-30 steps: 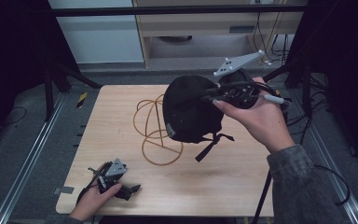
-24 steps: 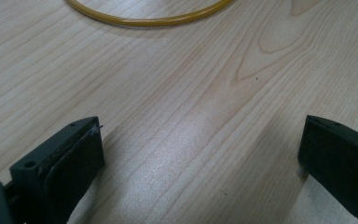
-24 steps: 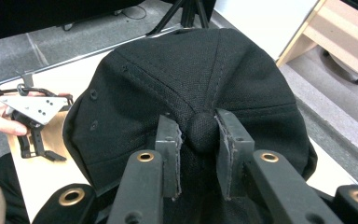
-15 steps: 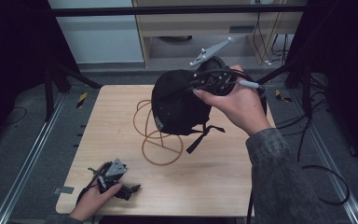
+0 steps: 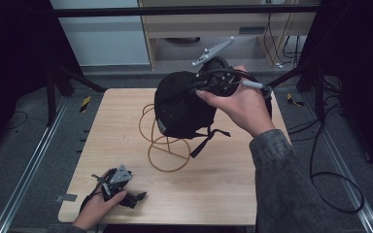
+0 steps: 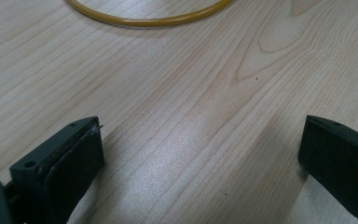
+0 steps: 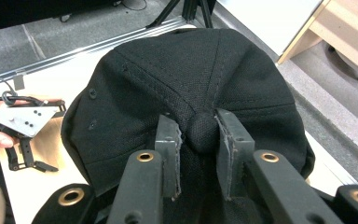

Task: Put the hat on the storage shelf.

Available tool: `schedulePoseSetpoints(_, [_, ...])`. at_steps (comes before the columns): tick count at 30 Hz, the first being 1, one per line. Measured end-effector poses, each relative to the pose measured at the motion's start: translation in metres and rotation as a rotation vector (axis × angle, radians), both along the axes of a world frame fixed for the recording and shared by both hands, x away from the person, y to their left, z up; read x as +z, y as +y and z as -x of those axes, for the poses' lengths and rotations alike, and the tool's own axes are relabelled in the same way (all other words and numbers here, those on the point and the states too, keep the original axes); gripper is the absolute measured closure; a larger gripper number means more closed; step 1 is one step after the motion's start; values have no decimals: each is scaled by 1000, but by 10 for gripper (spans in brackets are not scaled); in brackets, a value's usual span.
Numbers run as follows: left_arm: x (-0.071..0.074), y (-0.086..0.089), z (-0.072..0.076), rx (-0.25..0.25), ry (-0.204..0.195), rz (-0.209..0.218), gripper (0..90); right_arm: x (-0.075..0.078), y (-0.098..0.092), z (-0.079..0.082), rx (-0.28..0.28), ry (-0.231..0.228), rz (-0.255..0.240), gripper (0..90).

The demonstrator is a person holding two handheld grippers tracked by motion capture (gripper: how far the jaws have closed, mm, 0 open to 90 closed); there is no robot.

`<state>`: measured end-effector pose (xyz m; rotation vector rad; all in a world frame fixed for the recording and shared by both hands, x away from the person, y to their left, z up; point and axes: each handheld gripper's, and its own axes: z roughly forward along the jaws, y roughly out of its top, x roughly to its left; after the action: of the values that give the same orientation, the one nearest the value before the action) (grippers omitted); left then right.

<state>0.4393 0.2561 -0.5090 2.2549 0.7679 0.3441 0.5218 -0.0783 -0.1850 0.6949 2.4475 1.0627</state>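
- The black cap (image 5: 182, 104) hangs in the air above the far middle of the wooden surface (image 5: 233, 189), and my right claw (image 7: 200, 135) has it by the top button (image 7: 201, 132) of the crown.
- In the right claw's view the crown faces me, its seams running out from the button; in the high view the cap's opening looks turned to the left, and a black strap (image 5: 205, 140) dangles from its lower edge towards the surface.
- My right claw's jaws are nearly closed, pinching that button between them.
- Under the cap a yellow cord (image 5: 167, 153) lies in loops on the surface.
- My left claw (image 5: 126, 191) rests at the near left corner of the surface, jaws spread wide with bare wood between them, holding nothing.
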Motion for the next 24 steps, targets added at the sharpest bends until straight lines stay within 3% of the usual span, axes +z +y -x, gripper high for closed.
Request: schedulePoseSetpoints(24, [0, 0, 0, 0, -1, 0, 0, -5, 34, -9, 47, 3, 22, 727])
